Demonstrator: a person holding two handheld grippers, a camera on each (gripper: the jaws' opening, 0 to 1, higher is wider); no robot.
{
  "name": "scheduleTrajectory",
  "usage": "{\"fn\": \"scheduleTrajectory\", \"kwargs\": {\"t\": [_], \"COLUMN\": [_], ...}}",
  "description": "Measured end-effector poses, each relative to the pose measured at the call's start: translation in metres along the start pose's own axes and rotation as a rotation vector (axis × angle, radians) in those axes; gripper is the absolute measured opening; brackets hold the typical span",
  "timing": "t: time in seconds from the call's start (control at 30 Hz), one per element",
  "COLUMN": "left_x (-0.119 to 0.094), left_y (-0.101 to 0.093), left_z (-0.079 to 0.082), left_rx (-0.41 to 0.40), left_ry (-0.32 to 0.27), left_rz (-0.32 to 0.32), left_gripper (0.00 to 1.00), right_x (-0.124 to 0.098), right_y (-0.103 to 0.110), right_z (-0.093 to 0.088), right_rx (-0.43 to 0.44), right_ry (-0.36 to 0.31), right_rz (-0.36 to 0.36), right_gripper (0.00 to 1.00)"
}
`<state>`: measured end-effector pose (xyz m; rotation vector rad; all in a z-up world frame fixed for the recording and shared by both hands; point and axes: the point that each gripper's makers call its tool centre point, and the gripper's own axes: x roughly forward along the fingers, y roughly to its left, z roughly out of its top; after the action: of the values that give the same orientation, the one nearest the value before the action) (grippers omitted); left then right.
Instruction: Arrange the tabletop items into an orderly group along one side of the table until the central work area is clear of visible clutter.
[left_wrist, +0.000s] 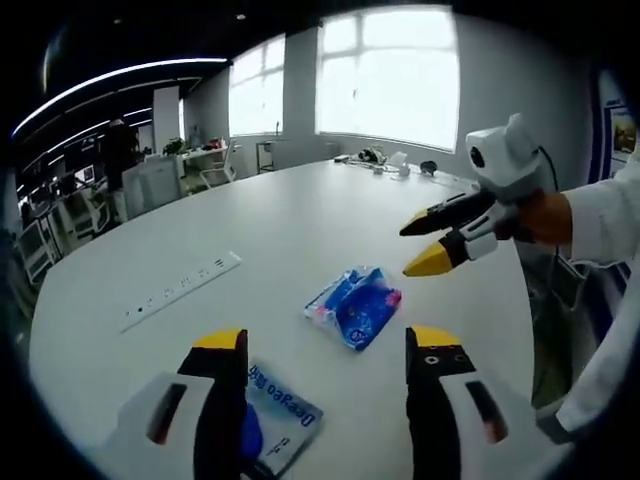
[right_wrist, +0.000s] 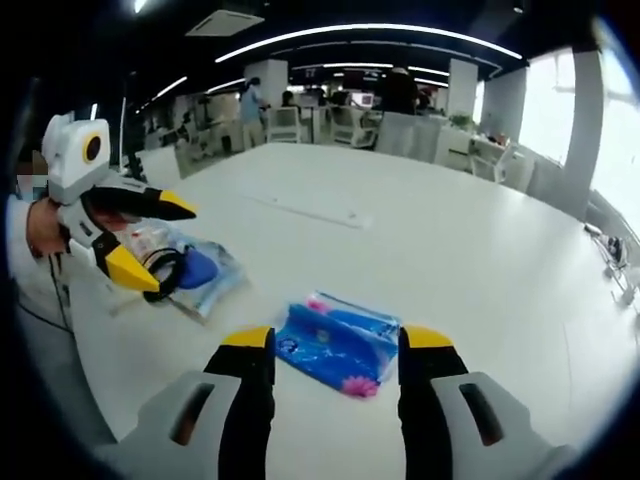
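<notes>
A blue tissue pack with pink flowers (left_wrist: 355, 305) lies on the white table (left_wrist: 300, 220), ahead of my left gripper (left_wrist: 325, 345), which is open and empty. A clear bag with blue print (left_wrist: 285, 420) lies just under the left jaw. My right gripper (left_wrist: 425, 248) comes in from the right, open, above and right of the tissue pack. In the right gripper view my right gripper (right_wrist: 335, 345) is open just short of the tissue pack (right_wrist: 335, 345). The left gripper (right_wrist: 155, 240) hangs open above the clear bag (right_wrist: 195, 265), which holds a dark cable.
A flat white power strip (left_wrist: 180, 290) is set into the table (right_wrist: 450, 230) to the left. Small items (left_wrist: 390, 160) lie at the far end under the windows. Chairs and desks stand beyond the table's left edge. A white sleeve (left_wrist: 610, 220) is at the right.
</notes>
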<state>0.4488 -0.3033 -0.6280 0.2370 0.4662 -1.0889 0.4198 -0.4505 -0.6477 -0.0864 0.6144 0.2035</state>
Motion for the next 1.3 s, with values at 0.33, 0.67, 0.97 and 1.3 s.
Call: {"fn": "scheduleTrajectory", "kwargs": {"t": [0.33,0.67,0.97,1.3], "left_x": [-0.029,-0.063,-0.093,-0.124], "left_y": [0.012,0.025,0.038,0.05], "left_z": [-0.002,-0.009,-0.023,-0.034], "left_rx": [0.005,0.002,-0.009,-0.025], "left_ry": [-0.005,-0.008,-0.001,-0.001], "left_rz": [0.029,0.069,0.104,0.131], "left_gripper": [0.68,0.69,0.69,0.68], "right_x": [-0.005,-0.005,-0.002,0.005], "right_y": [0.018,0.045,0.077,0.112], "right_z": [0.016,0.03,0.039,0.045], "right_rx": [-0.009,-0.024,-0.04,-0.058], "right_ry": [-0.033,-0.055,-0.061,-0.057], "right_rz": [0.019,0.044,0.077,0.114], "right_gripper": [0.51,0.51,0.51,0.5]}}
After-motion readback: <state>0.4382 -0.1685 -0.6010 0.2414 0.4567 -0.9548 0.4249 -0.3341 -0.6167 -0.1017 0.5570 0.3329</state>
